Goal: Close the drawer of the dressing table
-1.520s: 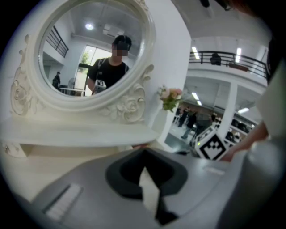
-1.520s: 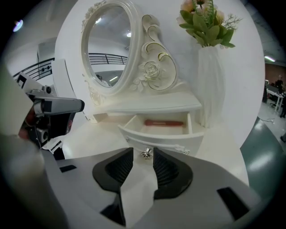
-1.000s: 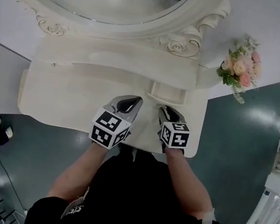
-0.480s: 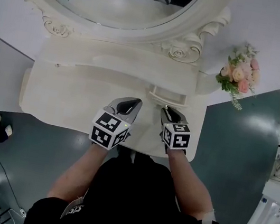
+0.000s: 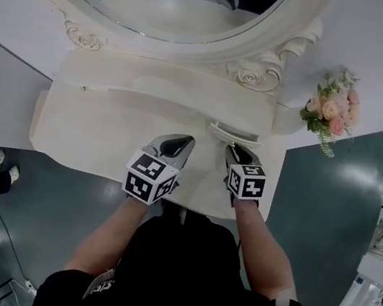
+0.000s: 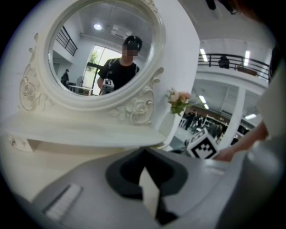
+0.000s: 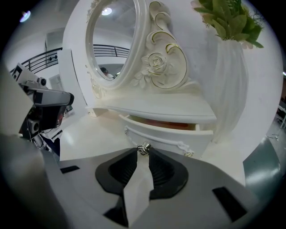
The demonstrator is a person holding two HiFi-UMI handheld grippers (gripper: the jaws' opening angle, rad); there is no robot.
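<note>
drawer [image 5: 235, 133] slightly open | left hand-held gripper [image 5: 185, 140] over dressing table [image 5: 92, 131] | flowers [image 5: 331, 111] at right

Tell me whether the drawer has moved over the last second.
Yes. The drawer has slid inward, back under the dressing table's shelf; far less of it sticks out now.
</note>
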